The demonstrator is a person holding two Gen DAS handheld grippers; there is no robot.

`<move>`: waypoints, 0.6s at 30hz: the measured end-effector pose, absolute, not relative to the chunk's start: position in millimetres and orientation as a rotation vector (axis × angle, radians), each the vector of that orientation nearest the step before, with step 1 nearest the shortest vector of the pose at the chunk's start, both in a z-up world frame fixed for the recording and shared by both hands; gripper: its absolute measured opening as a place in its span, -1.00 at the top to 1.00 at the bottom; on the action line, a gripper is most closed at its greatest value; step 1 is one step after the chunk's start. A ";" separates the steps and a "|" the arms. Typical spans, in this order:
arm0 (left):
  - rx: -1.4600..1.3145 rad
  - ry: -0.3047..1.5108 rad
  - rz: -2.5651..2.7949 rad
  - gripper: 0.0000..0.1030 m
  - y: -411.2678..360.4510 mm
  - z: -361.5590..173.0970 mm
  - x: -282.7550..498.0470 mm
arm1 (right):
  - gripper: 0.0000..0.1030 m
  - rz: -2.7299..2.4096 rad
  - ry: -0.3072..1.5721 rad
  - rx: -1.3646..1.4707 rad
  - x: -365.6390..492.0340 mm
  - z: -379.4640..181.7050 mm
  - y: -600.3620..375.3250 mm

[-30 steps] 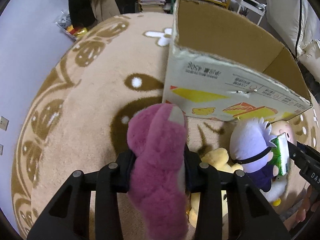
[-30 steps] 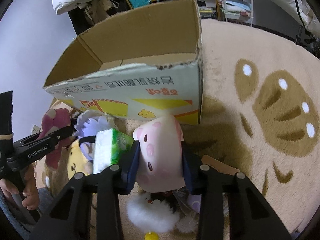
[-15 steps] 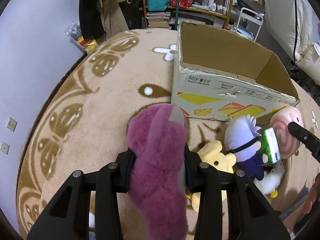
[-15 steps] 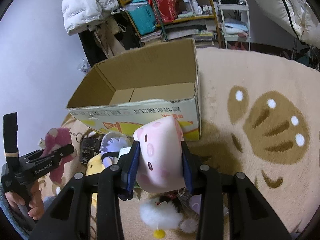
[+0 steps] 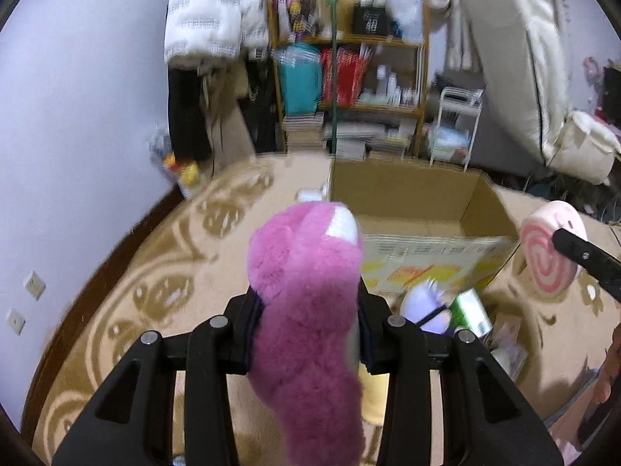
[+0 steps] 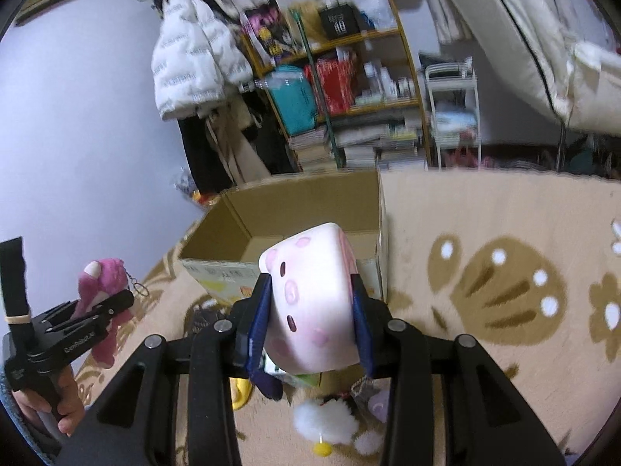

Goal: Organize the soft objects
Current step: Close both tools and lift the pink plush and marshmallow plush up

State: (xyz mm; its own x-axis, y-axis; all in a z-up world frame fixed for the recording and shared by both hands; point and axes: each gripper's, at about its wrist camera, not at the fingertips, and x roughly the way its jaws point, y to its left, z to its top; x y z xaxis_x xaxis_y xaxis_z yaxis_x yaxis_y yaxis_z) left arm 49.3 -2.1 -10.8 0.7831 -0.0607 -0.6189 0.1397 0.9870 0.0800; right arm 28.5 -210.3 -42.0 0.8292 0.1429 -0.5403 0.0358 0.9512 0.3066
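Note:
My left gripper (image 5: 306, 310) is shut on a magenta plush toy (image 5: 306, 295), held in the air in front of the open cardboard box (image 5: 419, 209). My right gripper (image 6: 310, 306) is shut on a pale pink roll-cake plush (image 6: 310, 299), also raised near the box (image 6: 310, 209). The pink plush shows at the right in the left wrist view (image 5: 549, 256). The magenta toy shows at the left in the right wrist view (image 6: 103, 295). A purple-haired doll (image 5: 427, 306), a green pack (image 5: 471, 310) and a white fluffy toy (image 6: 326, 423) lie on the rug below.
A beige patterned rug (image 6: 504, 272) covers the floor. A shelf unit (image 5: 349, 89) full of books and bags stands behind the box, with a white jacket (image 5: 209, 27) hanging at its left and a white cart (image 5: 454, 124) at its right. A purple wall (image 5: 77, 116) is on the left.
Both grippers have risen well above the rug with their plush toys. The box now sits lower in both views and its inside floor shows.

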 end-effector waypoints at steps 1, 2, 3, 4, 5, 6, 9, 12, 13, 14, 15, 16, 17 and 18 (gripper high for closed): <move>0.124 0.639 -0.108 0.26 -3.7 -6.4 45.8 | 0.27 0.055 0.578 0.298 27.8 -38.5 -208.0; 0.120 0.618 -0.108 0.26 -4.2 -2.0 42.8 | 0.28 0.054 0.562 0.282 26.9 -34.9 -204.9; 0.113 0.596 -0.109 0.26 -4.5 3.0 40.0 | 0.28 0.053 0.548 0.265 26.0 -31.7 -202.1; 0.111 0.585 -0.107 0.26 -4.3 6.2 38.7 | 0.28 0.050 0.536 0.253 24.7 -28.8 -201.1; 0.108 0.571 -0.106 0.26 -4.3 9.3 37.3 | 0.28 0.044 0.526 0.240 24.1 -26.7 -199.1; 0.114 0.556 -0.103 0.26 -5.2 11.6 35.6 | 0.28 0.044 0.517 0.235 24.6 -24.9 -197.7; 0.129 0.532 -0.092 0.26 -8.1 16.4 33.0 | 0.28 0.035 0.501 0.214 25.4 -19.2 -193.4; 0.118 0.527 -0.096 0.26 -9.5 20.8 34.8 | 0.28 0.040 0.488 0.211 30.1 -14.5 -193.2; 0.121 0.519 -0.091 0.26 -10.6 23.0 35.7 | 0.28 0.041 0.481 0.210 31.0 -12.0 -193.2; 0.127 0.507 -0.089 0.26 -12.1 25.4 36.9 | 0.28 0.044 0.472 0.207 31.8 -9.2 -193.6; 0.131 0.500 -0.093 0.26 -12.5 26.5 38.5 | 0.28 0.046 0.461 0.202 34.6 -5.0 -194.0; 0.132 0.489 -0.099 0.26 -14.0 29.2 40.8 | 0.28 0.045 0.456 0.199 36.1 -3.5 -194.3; 0.133 0.479 -0.103 0.26 -15.5 31.8 43.8 | 0.28 0.048 0.449 0.198 39.4 0.2 -195.0; 0.131 0.474 -0.104 0.26 -16.9 34.4 47.6 | 0.28 0.052 0.441 0.192 42.6 3.7 -195.3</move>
State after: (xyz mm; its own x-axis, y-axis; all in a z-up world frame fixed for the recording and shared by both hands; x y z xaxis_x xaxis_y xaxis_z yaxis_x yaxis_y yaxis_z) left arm 47.6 -16.9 34.4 0.8848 -0.0692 -0.4608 0.1301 0.9863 0.1016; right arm 42.6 -195.3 3.7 0.9035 0.0912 -0.4188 -0.0084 0.9807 0.1954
